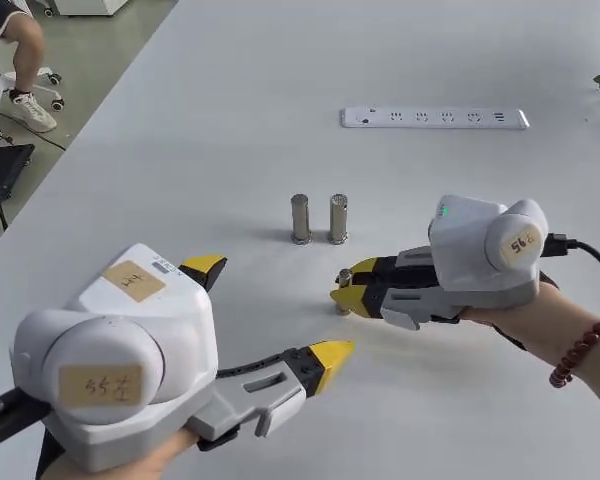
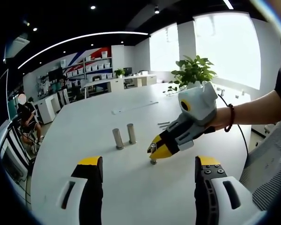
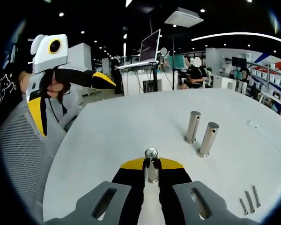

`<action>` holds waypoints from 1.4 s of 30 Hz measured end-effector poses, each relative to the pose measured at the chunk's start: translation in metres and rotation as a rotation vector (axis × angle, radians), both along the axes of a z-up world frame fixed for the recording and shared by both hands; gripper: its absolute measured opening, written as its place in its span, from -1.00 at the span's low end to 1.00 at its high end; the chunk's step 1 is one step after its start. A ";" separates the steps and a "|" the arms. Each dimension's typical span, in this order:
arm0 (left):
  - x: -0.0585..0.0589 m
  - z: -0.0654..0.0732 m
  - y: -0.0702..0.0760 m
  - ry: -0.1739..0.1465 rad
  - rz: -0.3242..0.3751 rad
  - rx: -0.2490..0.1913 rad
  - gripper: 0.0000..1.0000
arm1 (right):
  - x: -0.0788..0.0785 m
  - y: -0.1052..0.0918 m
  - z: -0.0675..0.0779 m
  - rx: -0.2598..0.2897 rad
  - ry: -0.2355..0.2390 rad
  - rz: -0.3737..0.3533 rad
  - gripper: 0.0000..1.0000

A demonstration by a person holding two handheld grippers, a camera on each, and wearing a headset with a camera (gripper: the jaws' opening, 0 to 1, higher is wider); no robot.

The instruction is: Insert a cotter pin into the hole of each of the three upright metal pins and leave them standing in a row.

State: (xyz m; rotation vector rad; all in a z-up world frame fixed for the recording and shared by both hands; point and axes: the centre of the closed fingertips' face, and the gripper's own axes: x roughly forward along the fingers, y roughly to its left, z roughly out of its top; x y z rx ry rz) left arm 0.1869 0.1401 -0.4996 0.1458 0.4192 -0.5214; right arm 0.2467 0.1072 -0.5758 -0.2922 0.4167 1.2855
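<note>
Short silver cylindrical metal pin [image 3: 151, 161] is upright with its base down at the white desk [image 1: 180, 150]. It is clamped between the yellow-tipped jaws of the right gripper [image 1: 348, 287]. The jaws are closed on its shaft just under the rounded head.

Two more tall silver metal pins [image 1: 319, 218] stand upright on the desk just beyond the clamped pin. They are side by side, close together but not touching, and clear of the right gripper.

Thin grey cotter pins [image 3: 249, 200] lie flat on the desk, well to the right of the clamped pin in the right gripper view. There look to be three, roughly parallel; finer detail is too small to make out.

The left gripper [image 1: 270, 310] is well apart from the clamped pin, to its left and nearer the person. Its jaws are spread wide with nothing between them, and it touches none of the pins.

A long white power strip [image 1: 435, 118] lies flat, far beyond the clamped pin and past the standing pair.

A seated person [image 1: 20, 50] is off the desk's far-left edge, well away from the clamped pin.
</note>
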 end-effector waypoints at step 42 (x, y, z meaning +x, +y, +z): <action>0.002 0.004 -0.001 -0.018 0.001 -0.004 0.59 | 0.030 -0.089 0.006 -0.195 -0.012 -0.198 -0.67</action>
